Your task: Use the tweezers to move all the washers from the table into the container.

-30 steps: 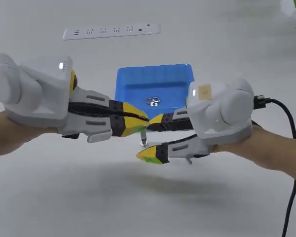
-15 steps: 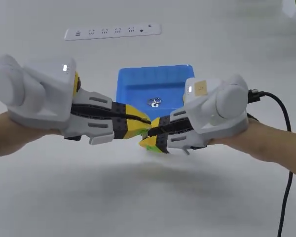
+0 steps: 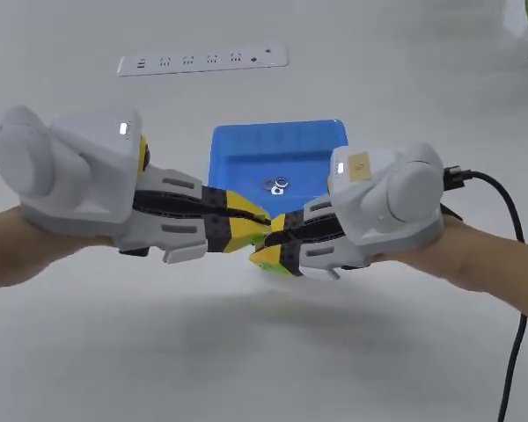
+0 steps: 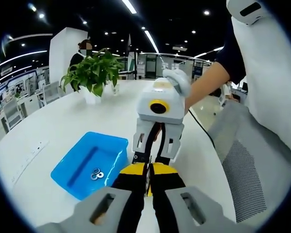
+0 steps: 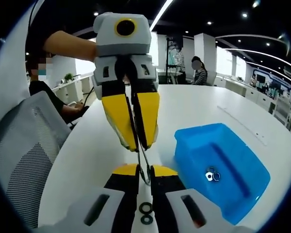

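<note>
On the far left of the white table (image 3: 264,352) lies a white power strip (image 3: 202,61). Nearer, the left gripper (image 3: 264,225) reaches in from the left, its yellow-tipped jaws pressed together on the upper part of the tweezers (image 5: 143,162). In the right gripper view the thin metal prongs hang from those jaws towards the table.

Just beyond the spot where the two grippers meet sits the blue container (image 3: 246,145), with a few washers (image 3: 277,185) lying together on its floor. In the right gripper view two more washers (image 5: 146,208) rest on the table, side by side and touching, below the tweezers' tips and between that gripper's own jaws.

The right gripper (image 3: 267,243) comes in from the right and faces the left one tip to tip. Its jaws are drawn in on the lower end of the tweezers, with only a narrow slit between them.

A black cable (image 3: 515,290) runs from its body off the near right edge of the head view. In the left gripper view a potted plant (image 4: 93,74) stands on the table beyond the container.
</note>
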